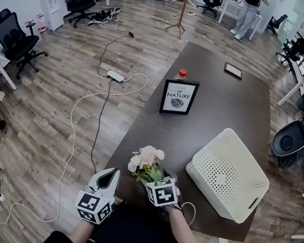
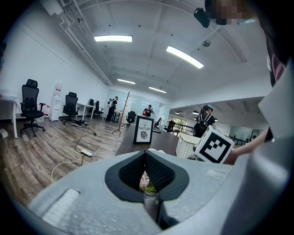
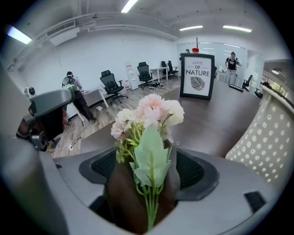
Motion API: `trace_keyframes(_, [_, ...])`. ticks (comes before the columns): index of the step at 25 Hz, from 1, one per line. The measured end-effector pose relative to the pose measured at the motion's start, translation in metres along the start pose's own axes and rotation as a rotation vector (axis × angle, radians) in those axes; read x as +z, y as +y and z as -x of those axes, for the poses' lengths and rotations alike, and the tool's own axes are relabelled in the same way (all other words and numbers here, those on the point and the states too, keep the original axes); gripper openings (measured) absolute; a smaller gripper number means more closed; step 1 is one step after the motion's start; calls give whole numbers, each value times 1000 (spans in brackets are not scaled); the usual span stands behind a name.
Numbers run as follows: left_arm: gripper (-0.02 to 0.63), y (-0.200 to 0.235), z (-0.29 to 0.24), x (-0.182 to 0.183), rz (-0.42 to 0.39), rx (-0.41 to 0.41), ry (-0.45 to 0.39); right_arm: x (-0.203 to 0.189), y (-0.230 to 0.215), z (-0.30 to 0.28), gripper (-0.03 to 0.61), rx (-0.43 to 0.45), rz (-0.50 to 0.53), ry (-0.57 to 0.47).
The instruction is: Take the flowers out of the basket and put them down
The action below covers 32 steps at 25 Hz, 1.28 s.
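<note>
A small bouquet of pale pink and white flowers point(image 1: 145, 159) with green leaves lies on the dark table point(image 1: 218, 103) near its front edge. My right gripper point(image 1: 155, 178) is open around its stems. In the right gripper view the flowers point(image 3: 149, 114) lie in the wide gap of the gripper point(image 3: 147, 169), and neither pad presses on them. The white perforated basket point(image 1: 227, 174) stands just to the right, tilted, and nothing shows inside it. My left gripper point(image 1: 109, 179) hangs shut at the table's front edge, left of the flowers, holding nothing.
A framed "Love of Nature" sign point(image 1: 179, 97) stands mid-table with a red-capped bottle point(image 1: 181, 73) behind it. A dark tablet point(image 1: 233, 70) lies at the far end. Cables and a power strip point(image 1: 115, 75) cross the wooden floor on the left. Office chairs stand around.
</note>
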State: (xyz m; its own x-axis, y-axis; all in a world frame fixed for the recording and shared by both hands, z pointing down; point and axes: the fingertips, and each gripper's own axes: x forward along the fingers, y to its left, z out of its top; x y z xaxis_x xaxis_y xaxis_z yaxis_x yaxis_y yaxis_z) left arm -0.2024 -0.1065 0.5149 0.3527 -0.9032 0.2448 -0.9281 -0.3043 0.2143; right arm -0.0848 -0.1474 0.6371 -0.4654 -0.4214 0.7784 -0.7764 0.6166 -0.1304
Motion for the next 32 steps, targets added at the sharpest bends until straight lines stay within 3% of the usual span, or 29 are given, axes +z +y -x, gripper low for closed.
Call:
trace_keyframes(8, [8,-5,0,-1,-7,-9,-5,8,9,21,403,69,-12,-63])
trace_keyframes(20, [8,-16,-7,6,21,-42,-23,34,1,61,403,13,-17,-202])
trace_keyframes(32, [8,-48,-17,15,-10,-106,-37,43,-2,110,393,-27,-44,-334])
